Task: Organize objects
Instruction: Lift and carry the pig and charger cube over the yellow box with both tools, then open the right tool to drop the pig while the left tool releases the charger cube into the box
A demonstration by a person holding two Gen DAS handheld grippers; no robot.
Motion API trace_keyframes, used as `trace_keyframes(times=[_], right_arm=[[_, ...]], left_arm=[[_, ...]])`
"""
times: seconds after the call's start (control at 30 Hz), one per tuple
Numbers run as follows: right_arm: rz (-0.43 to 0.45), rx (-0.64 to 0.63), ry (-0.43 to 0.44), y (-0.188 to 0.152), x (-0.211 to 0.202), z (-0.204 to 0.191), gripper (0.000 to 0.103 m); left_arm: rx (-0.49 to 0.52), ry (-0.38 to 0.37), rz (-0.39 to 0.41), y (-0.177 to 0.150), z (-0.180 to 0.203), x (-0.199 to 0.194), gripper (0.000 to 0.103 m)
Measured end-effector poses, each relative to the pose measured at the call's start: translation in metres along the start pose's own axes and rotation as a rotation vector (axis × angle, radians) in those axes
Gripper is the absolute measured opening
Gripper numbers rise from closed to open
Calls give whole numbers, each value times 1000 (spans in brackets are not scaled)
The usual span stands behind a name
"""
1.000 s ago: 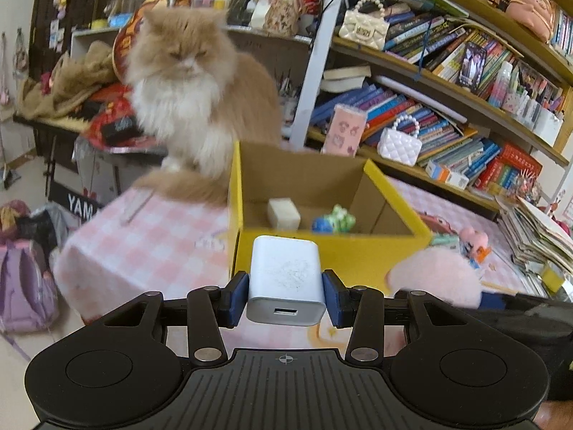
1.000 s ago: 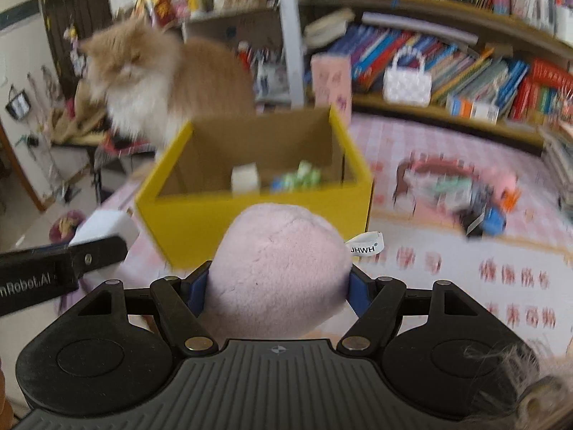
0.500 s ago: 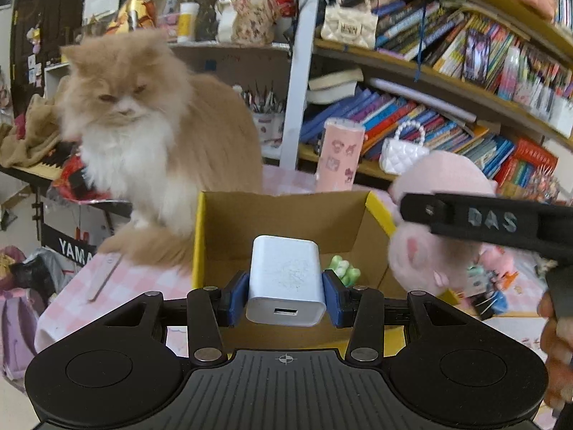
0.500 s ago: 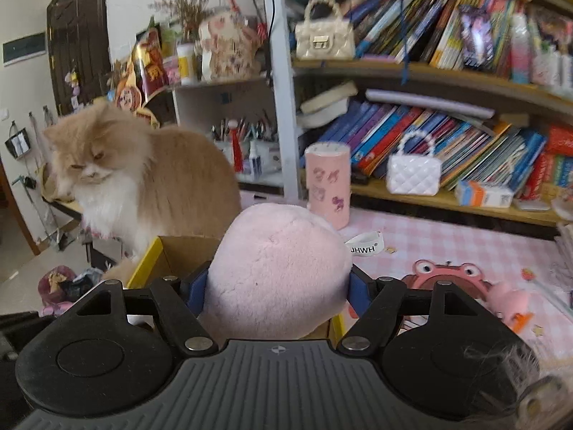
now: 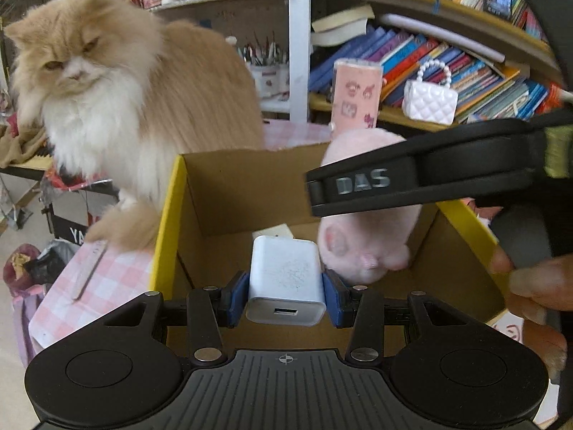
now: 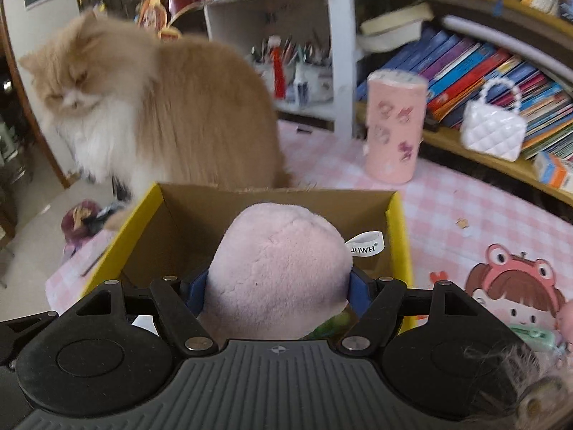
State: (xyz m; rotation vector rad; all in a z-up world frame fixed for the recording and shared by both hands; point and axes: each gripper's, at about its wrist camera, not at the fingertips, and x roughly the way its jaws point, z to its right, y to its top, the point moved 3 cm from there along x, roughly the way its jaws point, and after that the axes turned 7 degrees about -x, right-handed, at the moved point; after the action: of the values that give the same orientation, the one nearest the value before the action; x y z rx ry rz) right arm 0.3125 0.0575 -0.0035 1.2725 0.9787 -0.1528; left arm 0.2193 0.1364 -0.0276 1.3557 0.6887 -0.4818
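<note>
Your white charger (image 5: 285,279) sits clamped between the left gripper (image 5: 285,295) fingers, hanging over the open yellow box (image 5: 168,215). Your right gripper (image 6: 277,292) fingers squeeze the pink plush toy (image 6: 277,279) above the same box. A fluffy cat (image 5: 118,107) sits on the checked bench (image 6: 465,197) just behind it.

cat (image 5: 118,107) behind box | pink cup (image 6: 394,125) | white handbag (image 5: 429,102) on shelf
</note>
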Motion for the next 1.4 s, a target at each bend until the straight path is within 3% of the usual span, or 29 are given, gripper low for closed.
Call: trace_keyframes(times=[0.33,0.6,0.77,0.83,1.1,1.4], right_arm=[[-129,-11,40,1,45,4,73],[-153,-35,41,-2,52,0,77],[-95,2,61,5,37,3,86],[-60,22,58,7,25,6,86],[91,103,-1,4,-45,23,87],[200,107,-159,-39,-114,23,88]], left_arm=[[-7,37,-68,-5,-2,25,43],[-32,21,-79,-5,-3,30,44],[-52,-5,-14,1,-4,12,51],[-55,-7,25,4,-5,1,61],[-79,-16,142,11,-12,-44,83],[-102,-11,179,-6,-22,-77,87]])
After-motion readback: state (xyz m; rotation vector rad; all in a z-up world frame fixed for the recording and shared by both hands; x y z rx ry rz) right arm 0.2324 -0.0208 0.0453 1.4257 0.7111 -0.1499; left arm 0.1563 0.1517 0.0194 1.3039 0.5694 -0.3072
